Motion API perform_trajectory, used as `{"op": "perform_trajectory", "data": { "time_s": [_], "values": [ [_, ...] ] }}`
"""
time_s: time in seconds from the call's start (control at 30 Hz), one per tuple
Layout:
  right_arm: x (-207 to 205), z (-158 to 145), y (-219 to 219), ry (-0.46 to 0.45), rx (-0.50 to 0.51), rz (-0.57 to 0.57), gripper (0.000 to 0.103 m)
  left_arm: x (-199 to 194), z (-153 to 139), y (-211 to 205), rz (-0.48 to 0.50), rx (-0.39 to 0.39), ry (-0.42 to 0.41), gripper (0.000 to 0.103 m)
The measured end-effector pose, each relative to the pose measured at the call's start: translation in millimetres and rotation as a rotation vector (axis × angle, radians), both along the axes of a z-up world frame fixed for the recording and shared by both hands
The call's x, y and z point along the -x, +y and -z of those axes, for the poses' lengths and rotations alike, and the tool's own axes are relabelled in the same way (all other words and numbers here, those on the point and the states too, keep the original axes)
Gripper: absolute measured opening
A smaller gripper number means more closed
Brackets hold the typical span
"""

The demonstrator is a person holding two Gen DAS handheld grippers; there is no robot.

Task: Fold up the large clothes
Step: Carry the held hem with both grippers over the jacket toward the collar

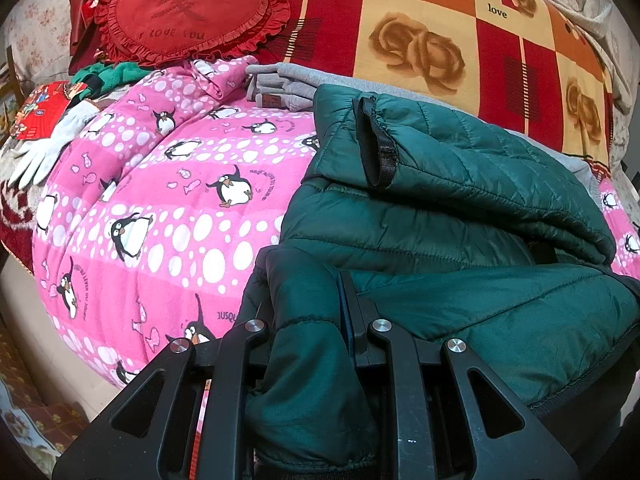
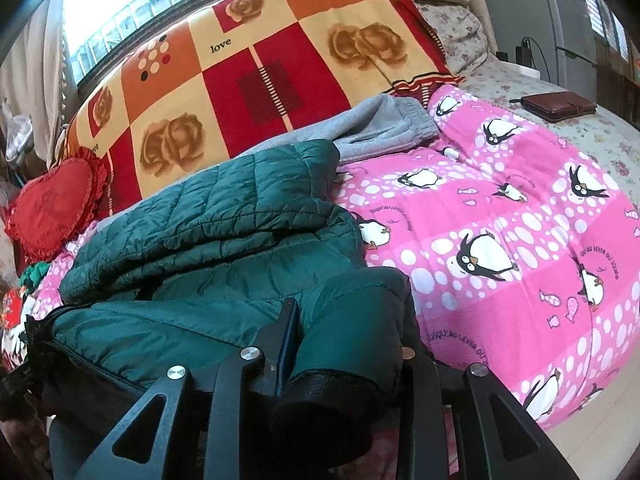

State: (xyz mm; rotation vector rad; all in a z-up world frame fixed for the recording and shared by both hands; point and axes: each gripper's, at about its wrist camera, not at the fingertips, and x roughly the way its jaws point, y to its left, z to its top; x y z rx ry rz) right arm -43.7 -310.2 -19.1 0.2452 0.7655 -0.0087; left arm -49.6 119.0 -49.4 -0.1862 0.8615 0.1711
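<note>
Green puffer jacket (image 1: 460, 200) at centre on pink penguin blanket (image 1: 180, 200), left gripper (image 1: 312, 340) fingers clamped on its fold, right gripper (image 2: 344, 344) fingers likewise pinching it

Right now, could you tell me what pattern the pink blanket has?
Penguins, white dots and small fish on the pink blanket; clearest in the right wrist view.

"love" on the rose blanket (image 1: 496, 12), "I LOVE YOU" on the red cushion (image 1: 188, 12) — French lettering on the penguin quilt (image 2: 520, 248).
</note>
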Motion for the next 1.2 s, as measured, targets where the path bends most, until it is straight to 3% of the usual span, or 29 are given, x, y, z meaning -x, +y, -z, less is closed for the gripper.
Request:
{"op": "perform_trajectory", "data": {
  "time_s": [0.23, 0.47, 0.6, 0.77, 0.9, 1.2],
  "values": [
    [1.2, -1.3, -2.9, -0.006, -0.011, -0.007, 0.027, 1.3, -0.2, -0.5, -0.002, 0.006, -0.005, 0.017],
    [23.9, -42.7, -1.6, -0.088, 0.089, -0.089, 0.026, 29.0, -26.3, 26.2, 0.026, 0.149, -0.126, 0.017],
    [44.3, -74.7, -0.3, -0.159, 0.146, -0.161, 0.026, 55.1, -50.0, 33.2, 0.080, 0.158, -0.215, 0.017],
    [68.8, -107.1, -4.2, -0.242, 0.125, -0.200, 0.026, 85.8, -79.9, 38.5, 0.147, 0.130, -0.342, 0.017],
    [85.7, -115.6, -3.0, -0.279, 0.134, -0.222, 0.026, 94.8, -88.6, 47.2, 0.146, 0.171, -0.358, 0.017],
    [66.9, -127.9, -3.9, -0.315, 0.152, -0.223, 0.026, 85.1, -127.7, 41.3, 0.158, 0.133, -0.455, 0.017]
  ]
}}
